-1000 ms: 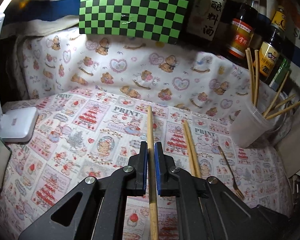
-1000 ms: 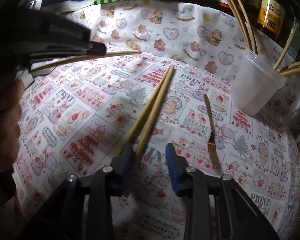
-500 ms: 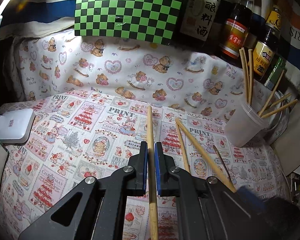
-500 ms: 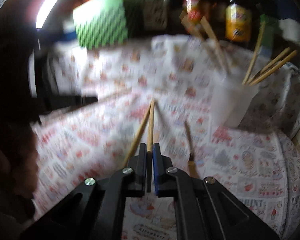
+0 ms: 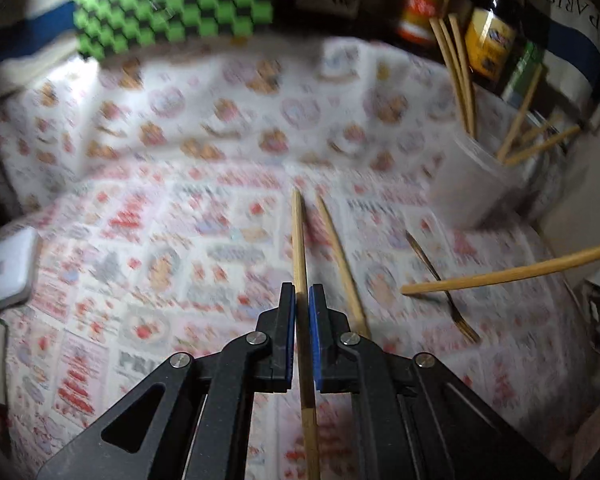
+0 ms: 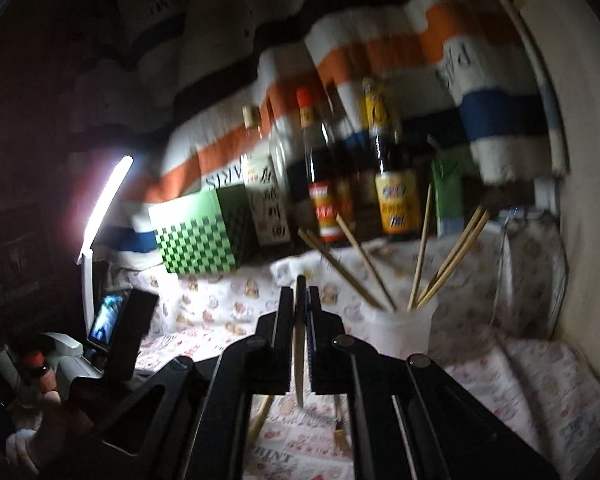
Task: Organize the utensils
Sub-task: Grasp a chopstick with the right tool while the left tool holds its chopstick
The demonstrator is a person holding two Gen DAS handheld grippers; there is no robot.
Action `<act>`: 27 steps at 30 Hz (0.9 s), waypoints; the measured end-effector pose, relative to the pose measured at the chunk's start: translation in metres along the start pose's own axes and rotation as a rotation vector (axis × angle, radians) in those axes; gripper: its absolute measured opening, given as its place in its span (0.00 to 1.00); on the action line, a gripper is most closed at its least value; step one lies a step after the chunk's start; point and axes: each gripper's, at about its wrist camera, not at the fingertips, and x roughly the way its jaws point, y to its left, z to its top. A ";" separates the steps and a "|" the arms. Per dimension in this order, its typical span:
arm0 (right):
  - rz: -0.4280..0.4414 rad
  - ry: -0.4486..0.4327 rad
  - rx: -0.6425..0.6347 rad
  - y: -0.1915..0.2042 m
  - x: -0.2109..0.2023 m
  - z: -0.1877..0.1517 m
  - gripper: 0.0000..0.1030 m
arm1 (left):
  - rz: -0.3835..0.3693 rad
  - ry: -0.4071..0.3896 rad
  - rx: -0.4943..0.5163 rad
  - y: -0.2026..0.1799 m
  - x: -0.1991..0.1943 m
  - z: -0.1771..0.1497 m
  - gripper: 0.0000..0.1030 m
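Note:
My left gripper [image 5: 302, 292] is shut on a wooden chopstick [image 5: 299, 240] that points away over the printed cloth. Just to its right a second chopstick [image 5: 340, 264] lies on the cloth, and a small fork [image 5: 444, 292] lies further right. My right gripper [image 6: 301, 292] is shut on another chopstick [image 6: 299, 360], held in the air and pointing towards the bottles. That same chopstick [image 5: 512, 272] crosses above the fork in the left wrist view. A translucent cup [image 5: 472, 188] [image 6: 400, 332] with several chopsticks stands at the back right.
A green checkered box [image 5: 172, 4] and sauce bottles [image 5: 492, 40] line the back. A white lamp base [image 5: 8, 268] sits at the left, its lit bar [image 6: 104, 200] above. A person's hand [image 6: 40, 432] is low on the left. A wire basket [image 6: 540, 280] stands right of the cup.
My right gripper shut on one of the two chopsticks lying together, lifted it off the cloth and tipped up towards level. The left gripper kept its chopstick, turning slightly.

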 end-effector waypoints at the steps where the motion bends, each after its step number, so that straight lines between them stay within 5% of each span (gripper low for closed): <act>1: 0.001 -0.017 0.007 -0.002 -0.004 0.003 0.05 | -0.017 0.008 -0.002 0.001 -0.001 -0.001 0.06; 12: 0.056 0.020 0.035 -0.006 -0.006 0.003 0.05 | 0.025 0.108 0.042 -0.004 0.019 -0.009 0.05; 16: 0.044 0.032 0.015 -0.002 -0.002 -0.003 0.05 | 0.007 0.065 0.022 -0.002 0.015 -0.007 0.05; 19: 0.051 0.052 0.011 -0.002 0.003 -0.006 0.05 | 0.033 -0.004 0.049 -0.002 0.008 0.003 0.05; 27: 0.050 0.118 0.001 -0.003 0.020 -0.015 0.06 | 0.062 0.087 0.119 -0.015 0.035 0.045 0.09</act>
